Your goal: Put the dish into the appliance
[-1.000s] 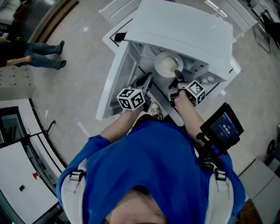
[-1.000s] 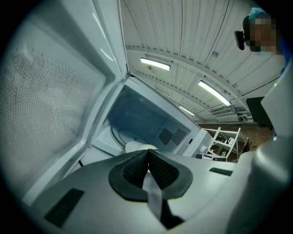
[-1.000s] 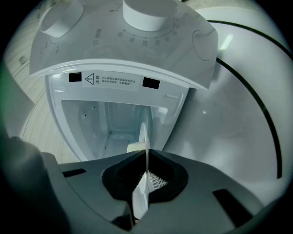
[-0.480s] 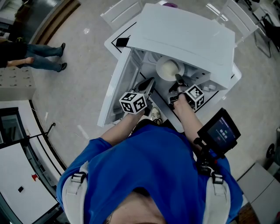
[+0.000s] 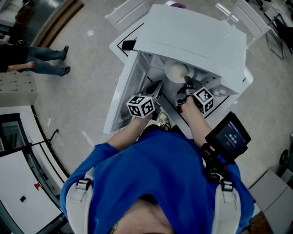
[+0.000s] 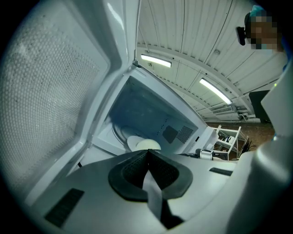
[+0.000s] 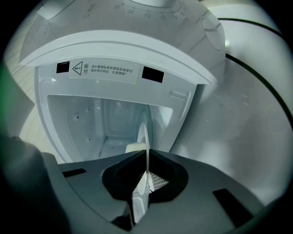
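The white appliance (image 5: 192, 36) stands with its door (image 5: 120, 91) swung open to the left. My right gripper (image 5: 187, 82) is shut on the rim of a white dish (image 5: 177, 71), which sits partly under the appliance's top edge, inside the opening. In the right gripper view the dish (image 7: 143, 137) stands edge-on between the pads of the right gripper (image 7: 147, 153), in front of the white cavity (image 7: 91, 119). My left gripper (image 5: 155, 87) is beside it at the opening, shut and empty. The left gripper view shows its closed jaws (image 6: 147, 153), the dish (image 6: 144, 144) and the door (image 6: 50, 91).
A person in jeans (image 5: 41, 57) stands at the upper left on the floor. A small screen (image 5: 229, 135) hangs at my right side. White chairs or racks (image 5: 123, 11) stand behind the appliance. A grey cabinet (image 5: 18, 173) is at the lower left.
Both grippers have moved a little forward and down toward the opening. The dish has gone further under the appliance's top edge, still held by the right gripper.
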`<state>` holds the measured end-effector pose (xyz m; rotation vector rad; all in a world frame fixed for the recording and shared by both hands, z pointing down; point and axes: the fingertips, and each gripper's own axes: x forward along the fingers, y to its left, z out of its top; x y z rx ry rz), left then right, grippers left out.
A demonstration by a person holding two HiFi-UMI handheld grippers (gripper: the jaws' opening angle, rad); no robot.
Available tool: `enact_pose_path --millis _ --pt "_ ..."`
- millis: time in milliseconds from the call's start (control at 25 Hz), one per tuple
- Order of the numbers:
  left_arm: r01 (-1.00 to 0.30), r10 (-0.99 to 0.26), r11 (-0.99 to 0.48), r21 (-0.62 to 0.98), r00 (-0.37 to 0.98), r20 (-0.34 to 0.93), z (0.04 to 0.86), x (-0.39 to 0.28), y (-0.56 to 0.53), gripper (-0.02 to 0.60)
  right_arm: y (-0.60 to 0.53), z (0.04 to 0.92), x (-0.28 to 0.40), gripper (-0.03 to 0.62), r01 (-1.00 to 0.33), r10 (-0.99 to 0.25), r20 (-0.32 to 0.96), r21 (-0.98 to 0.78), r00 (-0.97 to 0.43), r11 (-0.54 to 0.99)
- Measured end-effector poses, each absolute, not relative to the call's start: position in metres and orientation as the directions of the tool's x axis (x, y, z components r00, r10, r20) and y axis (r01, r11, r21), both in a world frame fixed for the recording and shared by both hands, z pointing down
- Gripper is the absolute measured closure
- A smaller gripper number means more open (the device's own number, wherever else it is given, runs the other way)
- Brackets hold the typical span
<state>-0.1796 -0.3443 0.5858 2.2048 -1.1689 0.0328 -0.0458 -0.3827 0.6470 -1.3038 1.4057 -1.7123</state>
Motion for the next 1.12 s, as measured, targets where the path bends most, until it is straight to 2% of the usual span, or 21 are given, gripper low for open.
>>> enact_pose_path --millis 520,960,1120 --pt "-0.759 -0.729 -0.403 0.512 0.604 0.322 0.593 -0.178 -0.353 0.575 -0.392 0.646 -0.044 0.585 -0.186 -0.878 0.336 -0.939 -0.340 -0.288" --pt "-0.759 -0.721 -0.408 0.508 0.609 0.331 0.600 -0.176 -0.359 0.575 -0.399 0.644 -0.047 0.582 -0.251 -0.872 0.319 -0.939 -0.372 -0.236" --pt "-0.758 -0.717 -0.413 0.505 0.612 0.333 0.602 -0.175 -0.362 0.575 -0.400 0.645 -0.048 0.540 -0.272 -0.864 0.324 -0.935 -0.386 -0.229"
